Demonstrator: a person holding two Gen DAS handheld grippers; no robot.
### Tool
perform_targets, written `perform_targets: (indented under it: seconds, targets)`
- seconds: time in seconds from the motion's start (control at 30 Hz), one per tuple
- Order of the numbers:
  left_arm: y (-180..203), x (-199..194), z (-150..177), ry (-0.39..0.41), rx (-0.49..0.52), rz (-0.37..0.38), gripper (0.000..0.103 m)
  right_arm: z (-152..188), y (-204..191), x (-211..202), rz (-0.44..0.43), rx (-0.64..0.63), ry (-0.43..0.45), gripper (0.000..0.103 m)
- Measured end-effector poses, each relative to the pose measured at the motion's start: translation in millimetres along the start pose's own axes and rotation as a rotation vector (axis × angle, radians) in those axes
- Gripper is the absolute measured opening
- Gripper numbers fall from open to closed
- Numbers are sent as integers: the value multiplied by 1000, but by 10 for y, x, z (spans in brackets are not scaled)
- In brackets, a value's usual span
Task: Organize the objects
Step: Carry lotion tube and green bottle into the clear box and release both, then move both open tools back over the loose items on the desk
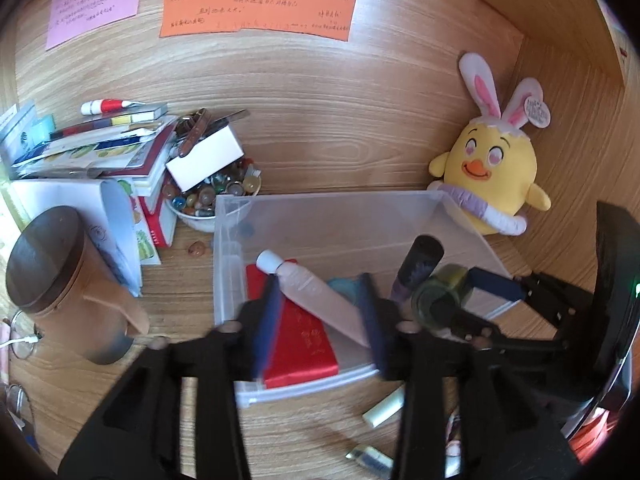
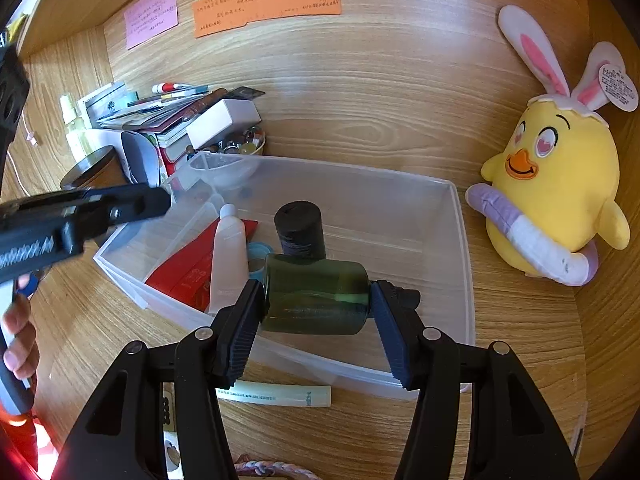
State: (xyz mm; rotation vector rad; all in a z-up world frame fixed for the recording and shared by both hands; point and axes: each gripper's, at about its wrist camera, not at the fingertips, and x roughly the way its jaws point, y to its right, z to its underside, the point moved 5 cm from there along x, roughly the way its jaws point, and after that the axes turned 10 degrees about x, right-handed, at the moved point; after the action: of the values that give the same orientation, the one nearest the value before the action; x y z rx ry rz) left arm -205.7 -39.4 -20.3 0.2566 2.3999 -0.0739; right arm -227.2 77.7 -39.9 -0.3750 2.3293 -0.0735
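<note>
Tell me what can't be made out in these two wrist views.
- Handwriting on the orange note: too small in both views.
- Left gripper fingers: motion-blurred in the left view, so contact with the pink tube is unclear.
- Red packet: partly covered by tube and fingers.
- Dark bottle's label: behind the green bottle held by the right gripper.

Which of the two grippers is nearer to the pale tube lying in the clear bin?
Left. The left gripper straddles the pale tube with open fingers; the right gripper holds a green bottle beside it.
</note>
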Motion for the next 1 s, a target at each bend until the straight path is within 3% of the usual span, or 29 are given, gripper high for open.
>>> perform_targets:
  seconds: [0.13,0.23,0.37,0.5,0.67,1.0]
  targets:
    - [18,-88,85,10,22,-33,63,-3,-8,9,12,-7,-1,55]
    - [30,-166,142,15,34,-42,72,2,-17,-6,25,-16,6,69]
    - [54,-279,214,22,56,-62,79,16,-59,-41,20,-30,10,70]
    - [78,-357,299,18,62,-66,96,23,-96,-91,18,-42,12,72]
    - [110,-468,421,16,82,-89,98,53,-92,-253,15,-39,40,82]
    - [107,-475,840,-72,57,-87,99,275,125,-603,12,5,52,86]
